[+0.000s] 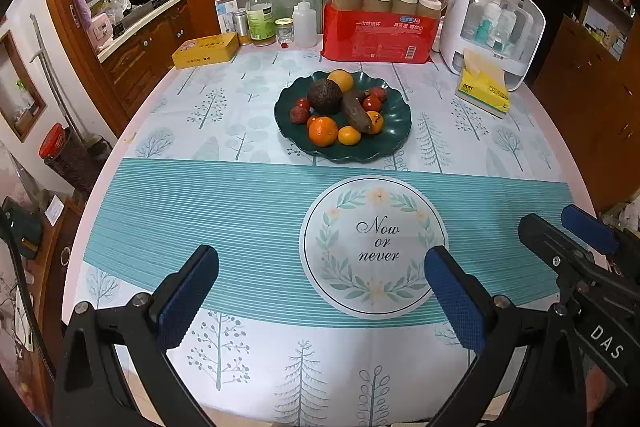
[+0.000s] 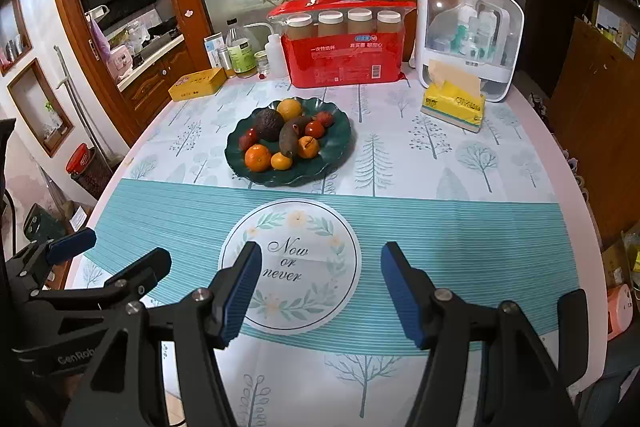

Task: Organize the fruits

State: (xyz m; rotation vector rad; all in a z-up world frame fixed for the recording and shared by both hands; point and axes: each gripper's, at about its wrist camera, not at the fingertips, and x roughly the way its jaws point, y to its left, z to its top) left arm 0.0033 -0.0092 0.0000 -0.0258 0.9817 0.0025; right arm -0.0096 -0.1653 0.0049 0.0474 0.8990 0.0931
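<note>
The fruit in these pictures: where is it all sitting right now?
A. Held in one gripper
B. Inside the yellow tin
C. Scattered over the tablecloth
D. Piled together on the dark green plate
D. Every fruit lies on the dark green plate near the middle of the table; both the left gripper and the right gripper are open with nothing between their fingers.

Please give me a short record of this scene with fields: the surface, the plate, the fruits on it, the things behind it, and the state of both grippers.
surface: table with tree-print cloth
plate: dark green, wavy rim, beyond the "Now or never" circle
fruits: avocado, orange, long brown fruit, small red fruits, all on the plate
behind plate: red package, yellow tissue pack
left gripper: open, empty
right gripper: open, empty
</note>
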